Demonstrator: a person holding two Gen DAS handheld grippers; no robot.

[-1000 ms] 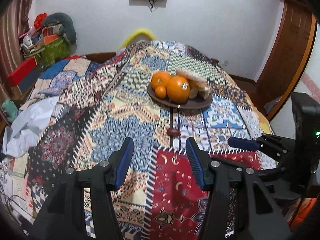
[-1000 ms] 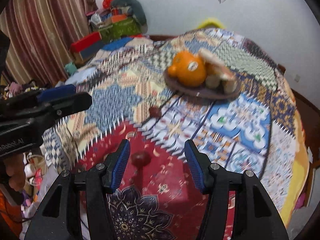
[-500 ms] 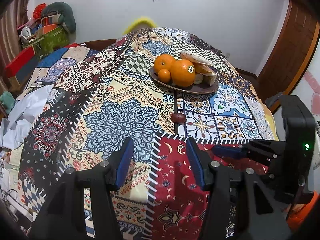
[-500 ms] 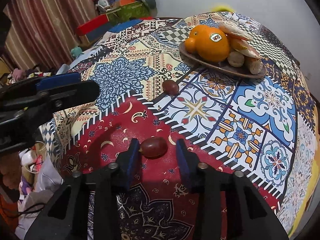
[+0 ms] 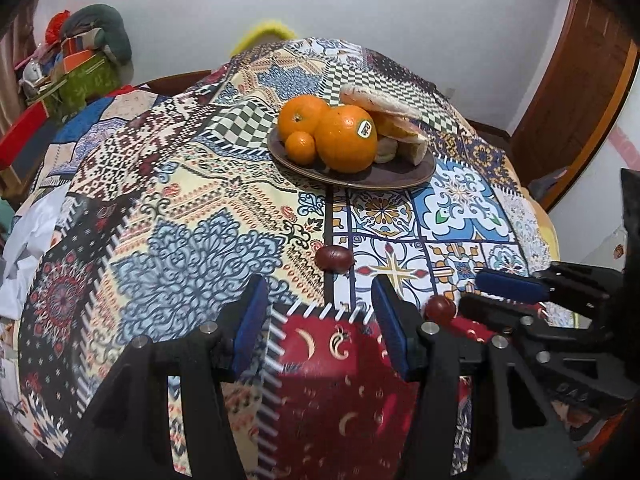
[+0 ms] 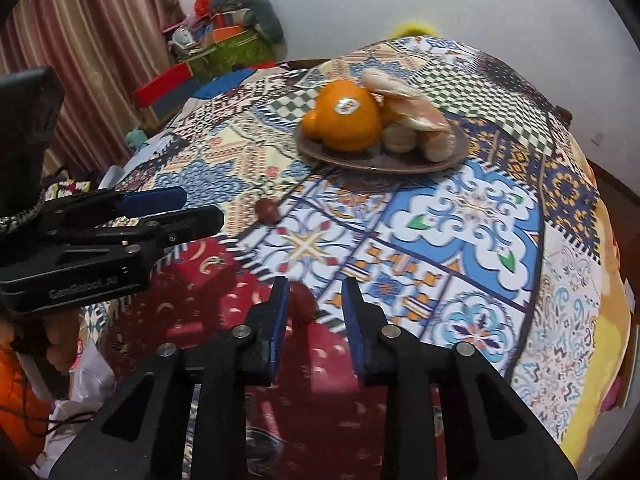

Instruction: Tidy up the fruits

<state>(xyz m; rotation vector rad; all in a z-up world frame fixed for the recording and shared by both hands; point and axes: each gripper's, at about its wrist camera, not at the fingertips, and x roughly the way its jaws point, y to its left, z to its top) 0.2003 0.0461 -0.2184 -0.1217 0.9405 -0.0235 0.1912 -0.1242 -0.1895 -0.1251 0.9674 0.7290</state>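
Two grippers noted: right gripper (image 6: 315, 287) just closed on near red fruit (image 6: 302, 308) at tablecloth's (image 6: 480, 208) near red patch; left gripper (image 5: 318, 292) parted, empty. Saw far red fruit (image 5: 334, 259) lying short of plate (image 5: 400, 178).

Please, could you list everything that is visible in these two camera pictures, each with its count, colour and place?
round brown plate: 1, brown, far middle of the cloth
oranges: 3, orange, two large and one small, on the plate's left side
pale bread-like pieces: count unclear, beige, on the plate's right side
small dark red fruits: 2, dark red, one loose on the cloth before the plate, the other between the right gripper's fingers
patchwork cloth: 1, many-coloured, covers the whole surface
wooden door: 1, brown, far right
left gripper: 1, black with blue pads, open, empty
right gripper: 1, black with blue pads, jaws have just been closing about a fruit; grip unclear
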